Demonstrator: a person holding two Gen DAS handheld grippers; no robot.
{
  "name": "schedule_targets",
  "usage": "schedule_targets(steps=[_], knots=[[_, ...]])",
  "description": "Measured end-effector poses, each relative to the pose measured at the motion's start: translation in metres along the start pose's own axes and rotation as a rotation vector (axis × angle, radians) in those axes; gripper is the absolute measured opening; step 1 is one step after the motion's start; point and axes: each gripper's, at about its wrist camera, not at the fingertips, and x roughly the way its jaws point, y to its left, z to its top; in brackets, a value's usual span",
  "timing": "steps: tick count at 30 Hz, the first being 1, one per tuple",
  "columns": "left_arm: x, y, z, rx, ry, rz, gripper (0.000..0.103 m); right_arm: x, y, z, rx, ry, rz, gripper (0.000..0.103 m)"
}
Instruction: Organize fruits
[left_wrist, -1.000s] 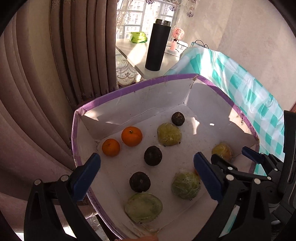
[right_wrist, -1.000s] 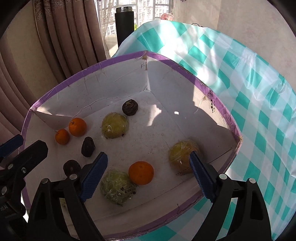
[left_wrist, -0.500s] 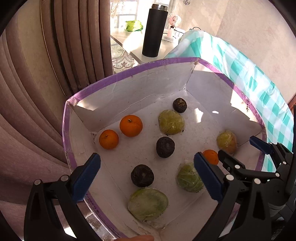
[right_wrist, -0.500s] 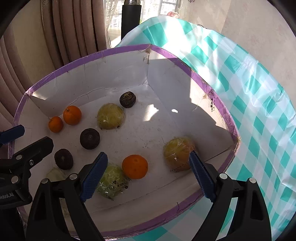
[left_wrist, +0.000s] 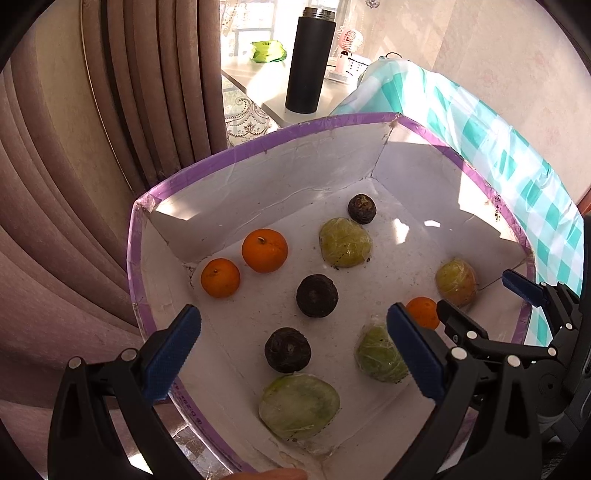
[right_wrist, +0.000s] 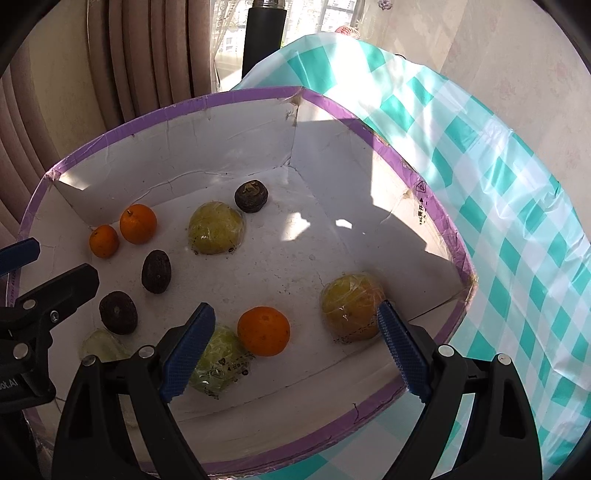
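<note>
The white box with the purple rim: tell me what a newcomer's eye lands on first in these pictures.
The white box itself fills both views, its floor scattered with fruit: three bright oranges, two paired at the far left and one near the front. Three dark fruits run in a loose line across the middle, among pale green plastic-wrapped ones. Both the left gripper and the right gripper hang open and empty over the near edge.

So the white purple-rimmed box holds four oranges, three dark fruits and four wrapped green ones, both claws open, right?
Not quite: three round oranges, not four. The right wrist view shows two by the far-left wall and one near the open right claw. The rest stands.
</note>
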Motion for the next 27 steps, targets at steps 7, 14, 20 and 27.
schedule_targets(steps=[7, 14, 20, 27], knots=[[-0.0011, 0.0047, 0.0003, -0.017, -0.004, -0.002, 0.101, -0.0009, 0.0009, 0.0003, -0.003, -0.004, 0.013, 0.087], [-0.0021, 0.0034, -0.0011, 0.011, -0.02, 0.087, 0.101, -0.0027, -0.0043, 0.002, 0.019, -0.011, 0.077, 0.087], [-0.003, 0.0038, -0.0025, 0.022, -0.026, 0.082, 0.101, -0.0028, -0.0043, 0.0018, 0.021, -0.011, 0.077, 0.087], [-0.0029, 0.0033, -0.0031, 0.027, -0.03, 0.077, 0.101, -0.0025, -0.0037, 0.0023, 0.025, -0.011, 0.081, 0.087]])
